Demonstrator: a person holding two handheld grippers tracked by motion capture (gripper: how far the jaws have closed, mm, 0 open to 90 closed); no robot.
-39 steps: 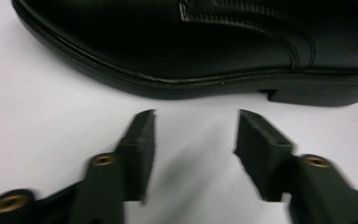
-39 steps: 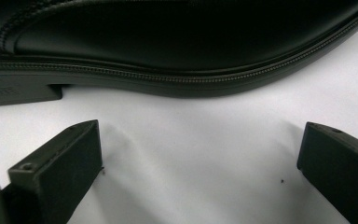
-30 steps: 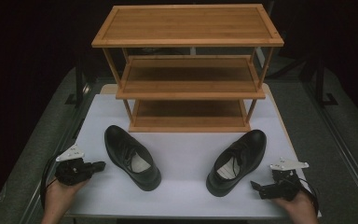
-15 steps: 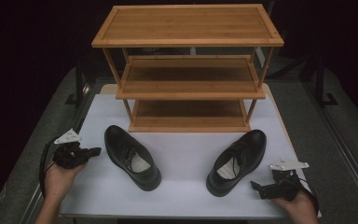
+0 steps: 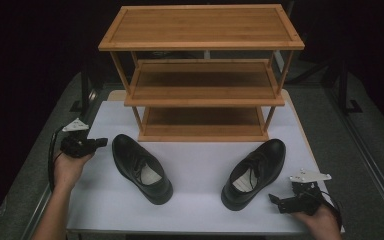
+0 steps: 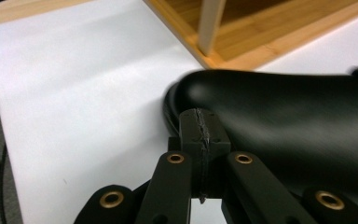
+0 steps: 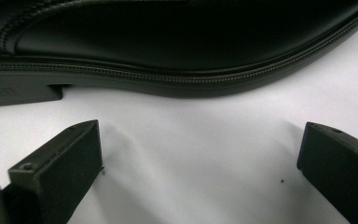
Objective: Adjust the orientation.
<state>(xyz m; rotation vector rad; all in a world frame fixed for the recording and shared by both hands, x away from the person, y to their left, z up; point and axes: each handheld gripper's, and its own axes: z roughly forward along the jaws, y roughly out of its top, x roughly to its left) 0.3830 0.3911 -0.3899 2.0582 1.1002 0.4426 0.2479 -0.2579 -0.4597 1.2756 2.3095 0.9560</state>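
Two black leather shoes lie on the white table top in front of a wooden three-shelf rack [image 5: 202, 85]. The left shoe [image 5: 141, 167] points its toe to the back left, the right shoe [image 5: 255, 172] to the back right. My left gripper [image 5: 99, 143] is shut with nothing in it, just left of the left shoe's toe. In the left gripper view its pressed-together jaws [image 6: 200, 128] point at that glossy toe [image 6: 279, 116]. My right gripper [image 5: 276, 200] rests by the right shoe's heel, open. Its jaws [image 7: 200, 163] stand wide apart before the shoe's sole edge [image 7: 177, 79].
The rack's bottom shelf [image 5: 202, 125] stands close behind both shoes, and one of its posts [image 6: 212, 28] rises just past the left shoe's toe. The white table top [image 5: 195, 205] lies bare between the shoes. Dark grey floor [image 5: 25, 165] borders the table's left edge.
My left hand has carried its shut gripper away from the front edge toward the rack, to beside the left shoe's toe. The right hand and both shoes have kept still.
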